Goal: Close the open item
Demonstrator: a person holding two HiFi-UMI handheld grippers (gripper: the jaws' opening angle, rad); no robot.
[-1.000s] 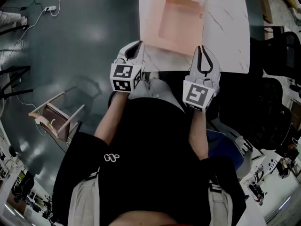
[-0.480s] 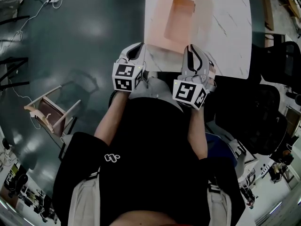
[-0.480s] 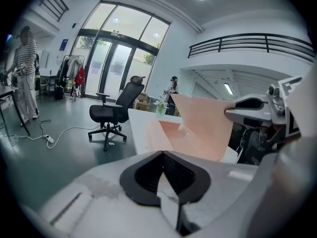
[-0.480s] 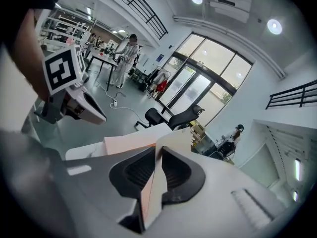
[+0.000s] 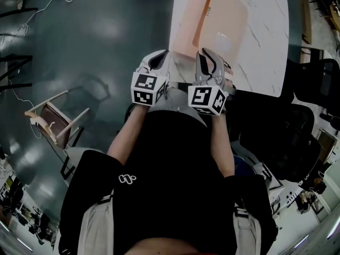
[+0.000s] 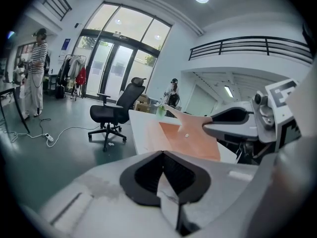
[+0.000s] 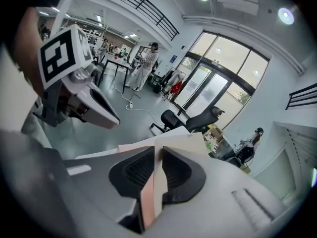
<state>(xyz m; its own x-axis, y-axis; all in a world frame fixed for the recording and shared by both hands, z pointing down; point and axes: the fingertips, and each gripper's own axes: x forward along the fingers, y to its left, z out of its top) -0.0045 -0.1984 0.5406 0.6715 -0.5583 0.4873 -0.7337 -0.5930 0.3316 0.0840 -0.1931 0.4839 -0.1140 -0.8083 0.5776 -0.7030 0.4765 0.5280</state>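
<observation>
On the white table (image 5: 265, 52) at 12 o'clock: pink box (image 5: 183, 33), lid (image 5: 228, 20) tilted partway over the tray, contents impossible to make out. Clamped on the lid's near edge: right gripper (image 5: 205, 56). At its 9 o'clock: left gripper (image 5: 157, 58), jaws together, empty.

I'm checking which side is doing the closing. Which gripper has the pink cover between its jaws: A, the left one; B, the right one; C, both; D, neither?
B: the right gripper view shows the pink cover pinched between the jaws of the right gripper, while the left gripper has its jaws together with nothing in them.
</observation>
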